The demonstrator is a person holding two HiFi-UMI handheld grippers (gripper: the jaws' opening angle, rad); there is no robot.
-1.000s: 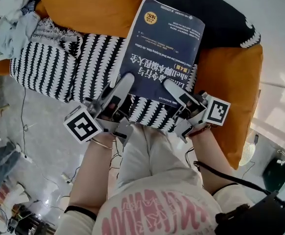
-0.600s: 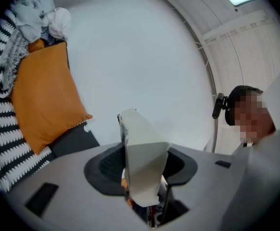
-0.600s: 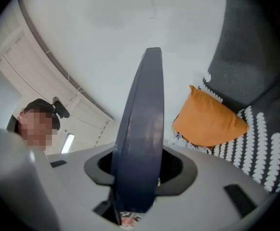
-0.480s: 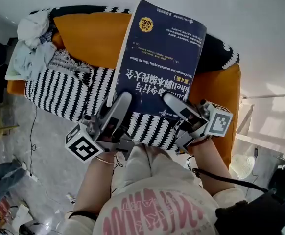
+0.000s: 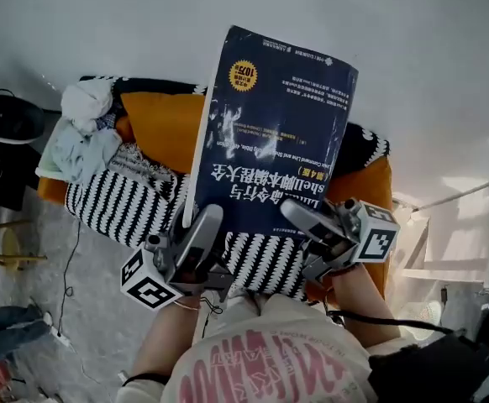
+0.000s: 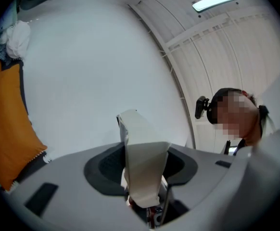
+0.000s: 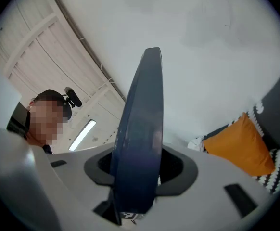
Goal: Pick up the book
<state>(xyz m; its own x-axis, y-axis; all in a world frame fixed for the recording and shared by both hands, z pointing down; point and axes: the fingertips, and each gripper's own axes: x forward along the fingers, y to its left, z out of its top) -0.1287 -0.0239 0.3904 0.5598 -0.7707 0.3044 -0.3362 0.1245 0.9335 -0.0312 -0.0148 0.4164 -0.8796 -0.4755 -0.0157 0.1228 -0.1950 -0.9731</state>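
Note:
A dark blue book with white and gold print on its cover is held up in the air, above the sofa and in front of the white wall. My left gripper is shut on its lower left corner. My right gripper is shut on its lower right corner. In the left gripper view the pale page edge of the book stands between the jaws. The right gripper view shows the book's blue spine clamped between the jaws. The lower edge of the cover is hidden behind the grippers.
Below the book is a sofa with an orange cushion and a black-and-white striped blanket. A heap of pale clothes lies at its left end. A black object stands at far left, white shelving at right.
Both grippers have lifted the book up off the sofa. It now stands well above the cushions, against the wall, and the sofa appears smaller and lower in the head view.

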